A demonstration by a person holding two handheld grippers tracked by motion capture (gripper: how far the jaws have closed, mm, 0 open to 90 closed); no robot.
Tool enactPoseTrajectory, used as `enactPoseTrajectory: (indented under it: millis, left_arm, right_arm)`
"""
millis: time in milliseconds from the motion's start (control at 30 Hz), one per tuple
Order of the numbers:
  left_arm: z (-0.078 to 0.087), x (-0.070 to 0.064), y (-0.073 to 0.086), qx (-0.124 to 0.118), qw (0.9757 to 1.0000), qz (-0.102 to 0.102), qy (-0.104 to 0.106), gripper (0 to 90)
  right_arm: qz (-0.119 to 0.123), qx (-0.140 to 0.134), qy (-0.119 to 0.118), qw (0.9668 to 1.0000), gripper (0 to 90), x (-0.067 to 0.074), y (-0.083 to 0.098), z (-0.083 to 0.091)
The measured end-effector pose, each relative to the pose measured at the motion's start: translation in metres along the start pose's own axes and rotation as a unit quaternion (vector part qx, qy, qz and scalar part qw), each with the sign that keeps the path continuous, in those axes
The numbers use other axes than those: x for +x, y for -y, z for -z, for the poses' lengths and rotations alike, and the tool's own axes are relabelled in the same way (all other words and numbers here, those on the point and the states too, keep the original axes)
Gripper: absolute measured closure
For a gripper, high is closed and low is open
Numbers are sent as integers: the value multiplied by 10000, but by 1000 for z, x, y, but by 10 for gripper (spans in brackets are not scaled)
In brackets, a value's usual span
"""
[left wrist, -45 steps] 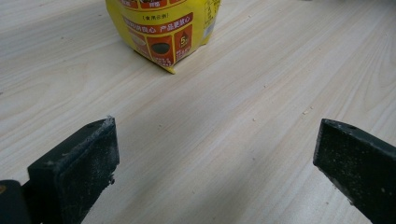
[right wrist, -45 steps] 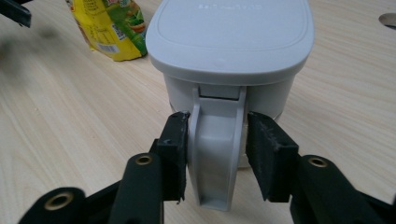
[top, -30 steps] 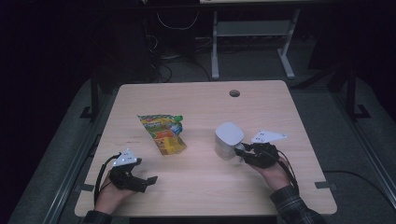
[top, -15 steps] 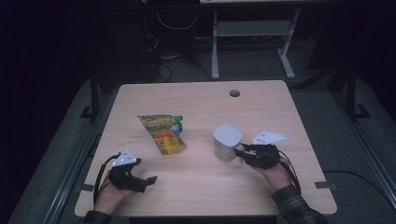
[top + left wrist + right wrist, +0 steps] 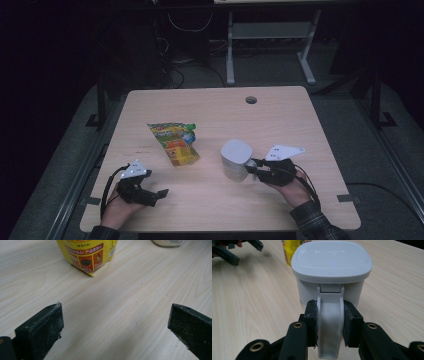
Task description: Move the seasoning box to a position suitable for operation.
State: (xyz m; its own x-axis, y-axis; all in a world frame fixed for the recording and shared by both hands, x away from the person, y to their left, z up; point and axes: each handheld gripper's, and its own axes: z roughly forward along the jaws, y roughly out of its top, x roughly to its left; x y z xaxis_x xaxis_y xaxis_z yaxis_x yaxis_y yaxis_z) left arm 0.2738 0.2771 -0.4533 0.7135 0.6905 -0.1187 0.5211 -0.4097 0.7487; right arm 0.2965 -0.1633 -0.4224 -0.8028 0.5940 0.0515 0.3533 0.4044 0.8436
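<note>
A white lidded container (image 5: 235, 159) with a handle stands on the table right of centre. My right gripper (image 5: 256, 168) is shut on that handle (image 5: 330, 322), its pads pressing both sides in the right gripper view, where the grey lid (image 5: 331, 257) faces me. A yellow and green snack pouch (image 5: 174, 142) lies flat left of centre; its yellow lower end (image 5: 86, 255) lies ahead in the left gripper view. My left gripper (image 5: 159, 194) rests near the front left edge, open, with bare wood between its pads (image 5: 43, 330).
The wooden table (image 5: 280, 120) has a round cable hole (image 5: 251, 100) near its far edge. Behind it stand a metal desk frame (image 5: 270, 35) and cables on a dark floor. Bare wood lies between the pouch and the container.
</note>
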Motion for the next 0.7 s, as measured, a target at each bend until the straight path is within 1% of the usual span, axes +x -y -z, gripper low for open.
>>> enactPoseTrajectory:
  millis: [33,67,133,300,367,433,467,500,533,567,700]
  left_arm:
    - [0,0,0,5,10000,0,6,0]
    - [0,0,0,11,10000,0,7,0]
    - [0,0,0,6,10000,2,9,0]
    - [0,0,0,11,10000,-6,6,0]
    - [0,0,0,10,10000,-5,11,0]
    - [0,0,0,11,10000,-3,10,0]
    - [0,0,0,12,10000,-5,10,0]
    - [0,0,0,11,10000,-5,12,0]
    - [0,0,0,12,10000,-5,12,0]
    - [0,0,0,15,10000,-6,12,0]
    - [0,0,0,45,10000,-47,11,0]
  right_arm:
    - [-20,33,-40,10000,686,2,0,0]
    - [60,5,-103,9999,686,4,-1,0]
    - [118,7,-162,9998,686,6,-1,0]
    - [186,1,-327,9993,687,12,-2,-1]
    - [237,-2,-379,9990,687,14,-3,-1]
    - [298,-2,-479,9984,686,18,-3,-2]
    - [298,-2,-479,9984,686,18,-3,-2]
    - [336,-22,-571,9978,686,21,-3,-3]
    - [336,-22,-571,9978,686,21,-3,-3]
    - [382,-40,-656,9971,686,24,-3,-4]
    - [474,-38,-785,9958,686,28,-3,-5]
